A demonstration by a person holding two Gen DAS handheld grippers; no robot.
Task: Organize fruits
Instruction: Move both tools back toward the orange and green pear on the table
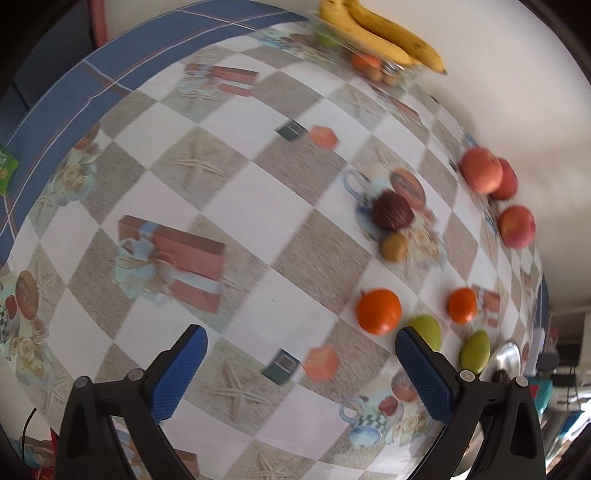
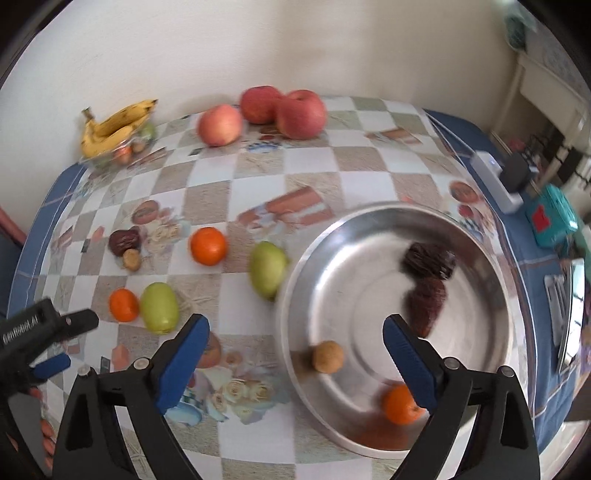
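both tongs are released: left gripper [image 1: 301, 365] over the tablecloth [image 1: 236, 192], right gripper [image 2: 295, 354] over the steel bowl [image 2: 354, 236], tangerine [image 2: 400, 404] at five o'clock inside.

Soft, even daylight, bright w/ faint shadows. Heavy fisheye bend at table [image 1: 229, 192] edges, dark vignette corners. Motion blur throughout; steel bowl [image 2: 332, 266] rim smeared, shows mild glare. Bananas [image 1: 380, 33] soft.
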